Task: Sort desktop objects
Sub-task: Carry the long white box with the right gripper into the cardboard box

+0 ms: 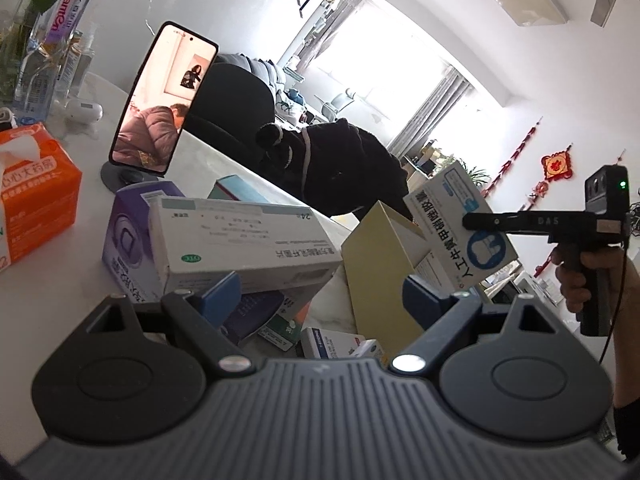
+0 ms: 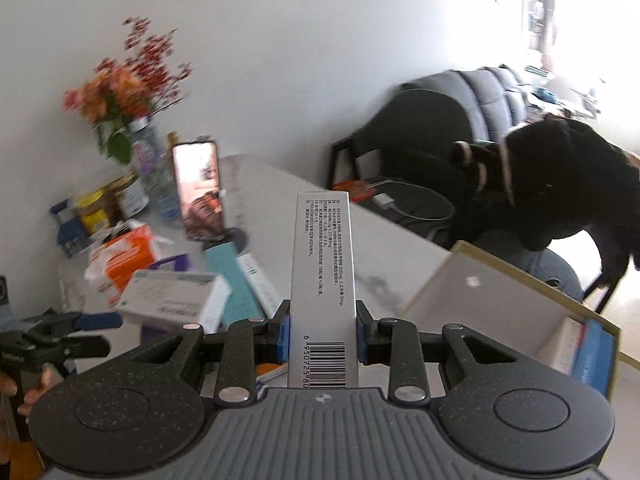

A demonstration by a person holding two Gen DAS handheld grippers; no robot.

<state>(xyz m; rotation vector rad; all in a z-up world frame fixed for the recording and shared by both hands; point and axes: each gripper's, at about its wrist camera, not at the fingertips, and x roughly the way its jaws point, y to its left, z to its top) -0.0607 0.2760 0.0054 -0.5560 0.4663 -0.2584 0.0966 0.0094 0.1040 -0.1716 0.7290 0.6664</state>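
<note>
Medicine box [image 2: 323,280]: white and blue, clamped at its narrow sides by the right hand-held gripper [image 2: 323,344], held in the air near the open carton [image 2: 516,312].
Left hand-held gripper [image 1: 320,300]: jaws wide apart, holding nothing, low before the heap of boxes [image 1: 240,240].
Doing it well: keep the box level and lower it inside the carton's walls.
Room: carton apparently near the surface [image 2: 380,248] edge; a phone on its stand [image 1: 160,100] stands behind the heap.

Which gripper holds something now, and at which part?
The right gripper clamps a white-and-blue medicine box by its long sides near the barcode end. The left gripper is open and holds nothing.
</note>
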